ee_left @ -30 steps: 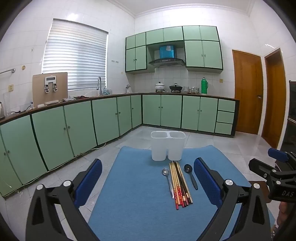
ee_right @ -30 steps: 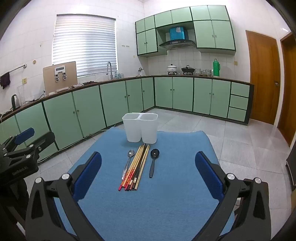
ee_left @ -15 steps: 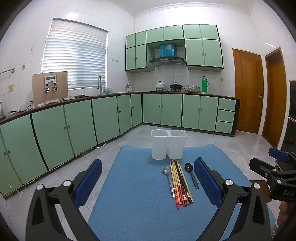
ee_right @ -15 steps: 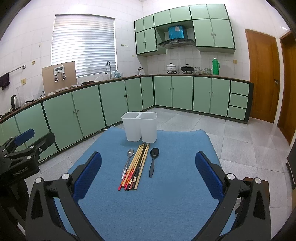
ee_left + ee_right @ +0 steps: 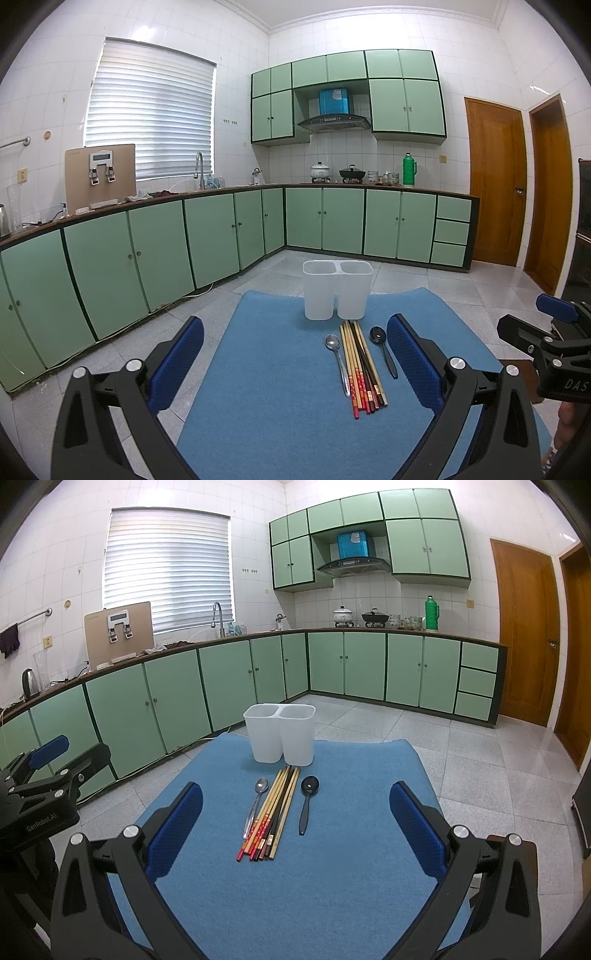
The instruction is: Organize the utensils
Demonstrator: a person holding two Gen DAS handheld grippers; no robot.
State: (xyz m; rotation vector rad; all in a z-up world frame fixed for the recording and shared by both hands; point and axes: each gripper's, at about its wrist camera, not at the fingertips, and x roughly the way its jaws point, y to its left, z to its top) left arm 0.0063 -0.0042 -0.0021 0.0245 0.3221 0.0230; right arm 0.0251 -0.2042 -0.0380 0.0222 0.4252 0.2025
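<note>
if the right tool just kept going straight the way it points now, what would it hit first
Most likely the bundle of chopsticks lying on the blue mat. It sits nearly centred between the open fingers of the right tool, with the white holder beyond. Depth is unclear, so the tool might reach the mat itself first.

the left gripper (image 5: 295,363) has tilted up slightly; utensils sit a little lower in its view.

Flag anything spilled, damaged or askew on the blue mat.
Nothing stands out. The white holder stands upright; the silver spoon, chopsticks and black spoon lie neatly side by side on the mat.
</note>
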